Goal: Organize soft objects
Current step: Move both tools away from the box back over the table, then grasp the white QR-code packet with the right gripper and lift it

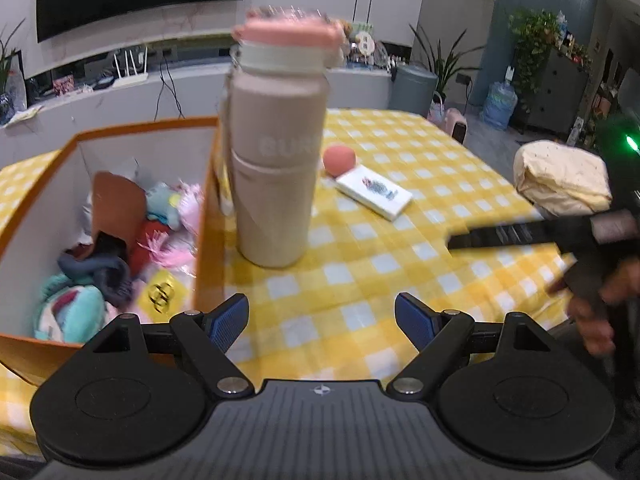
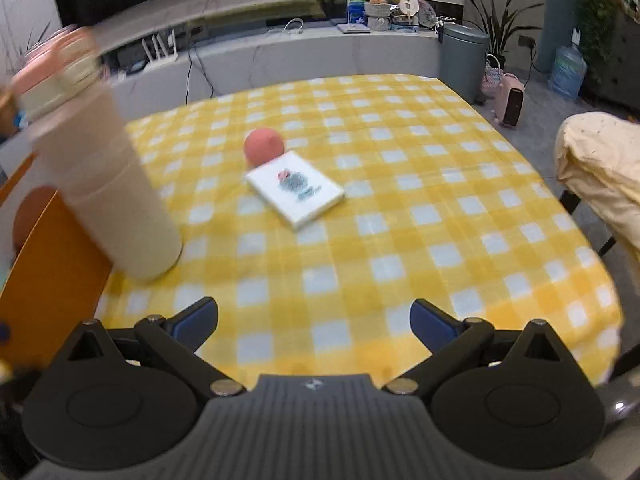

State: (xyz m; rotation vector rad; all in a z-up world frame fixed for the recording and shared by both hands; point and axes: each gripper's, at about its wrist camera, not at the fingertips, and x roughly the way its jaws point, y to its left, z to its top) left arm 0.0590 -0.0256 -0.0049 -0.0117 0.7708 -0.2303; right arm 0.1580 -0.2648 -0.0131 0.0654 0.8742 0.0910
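An orange-rimmed box (image 1: 206,216) stands at the left of the table, holding several soft things: a teal plush (image 1: 76,312), a dark cloth (image 1: 100,272), pink fabric (image 1: 188,200). An orange ball (image 1: 339,159) lies on the yellow checked tablecloth beyond a white book (image 1: 374,196); both also show in the right wrist view, ball (image 2: 264,147) and book (image 2: 295,192). My left gripper (image 1: 321,322) is open and empty, low over the cloth beside the box. My right gripper (image 2: 314,320) is open and empty over the table's near part; it shows at the right of the left wrist view (image 1: 520,236).
A tall beige bottle with a pink lid (image 1: 276,152) stands next to the box's right wall, also in the right wrist view (image 2: 104,176). A chair with a pale yellow cover (image 2: 600,168) stands at the table's right edge. A grey bin (image 2: 462,60) is behind the table.
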